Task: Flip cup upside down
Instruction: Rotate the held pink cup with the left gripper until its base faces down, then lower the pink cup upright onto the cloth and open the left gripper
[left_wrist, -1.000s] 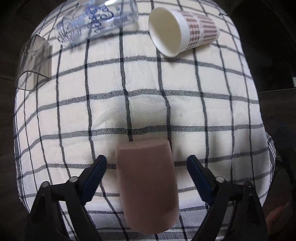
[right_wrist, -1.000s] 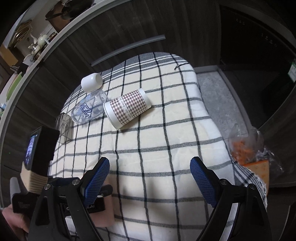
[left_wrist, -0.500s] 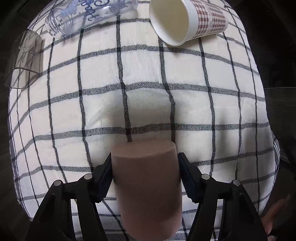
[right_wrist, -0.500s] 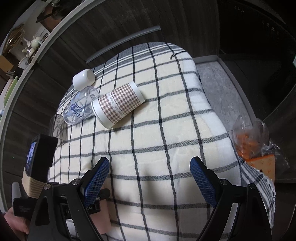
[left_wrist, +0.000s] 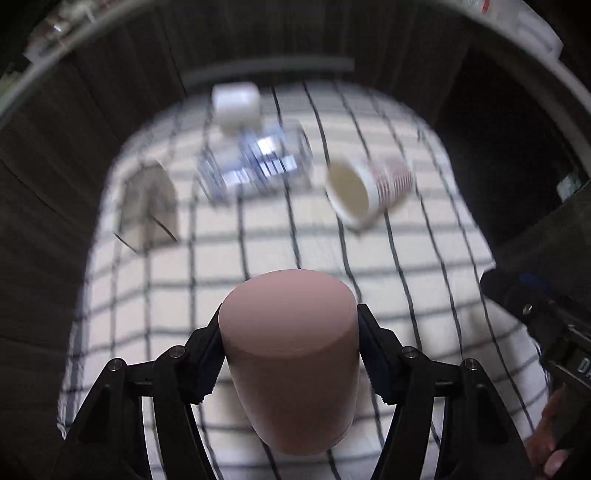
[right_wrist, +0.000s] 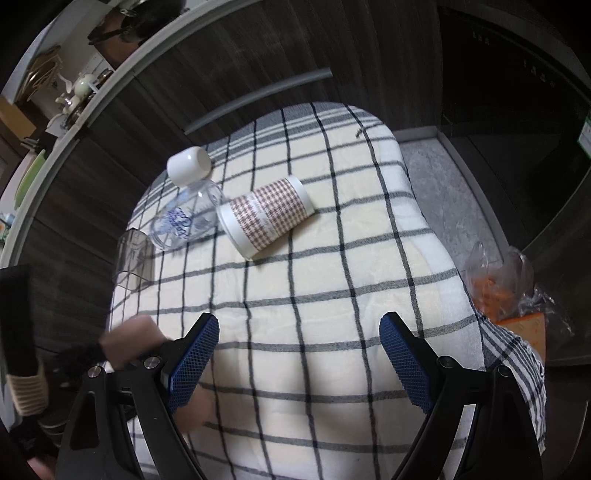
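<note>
The pink cup (left_wrist: 291, 354) sits clamped between the left tongs' (left_wrist: 290, 350) pads, its long axis running straight out along them, closed base far, above the near-left table (right_wrist: 332, 288), while the right tongs (right_wrist: 299, 354) gape empty beside.

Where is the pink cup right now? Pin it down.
In the left wrist view, the pink cup sits low and central, clamped between the fingers of the left hand-held gripper, above the checked cloth.
</note>
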